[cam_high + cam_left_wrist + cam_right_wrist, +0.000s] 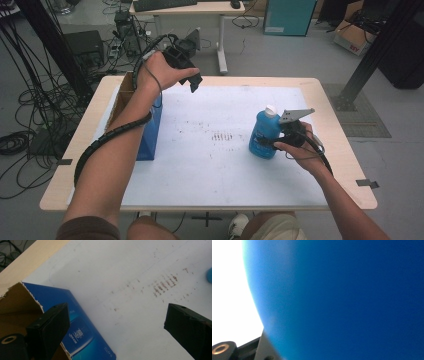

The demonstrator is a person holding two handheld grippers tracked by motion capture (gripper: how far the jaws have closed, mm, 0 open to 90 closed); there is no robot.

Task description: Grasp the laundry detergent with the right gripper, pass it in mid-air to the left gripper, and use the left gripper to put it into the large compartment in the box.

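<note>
Blue bottle [264, 135], label seemingly unreadable

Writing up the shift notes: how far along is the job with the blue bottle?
Done: the right gripper is shut on the upright blue plastic bottle with a white cap. In hand: the open left gripper hovers by the blue cardboard box. Left: the bottle stands on the white table mat.

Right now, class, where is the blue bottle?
In the high view the blue bottle stands upright right of centre on the white mat, clamped by the right gripper, across from the open box.
</note>
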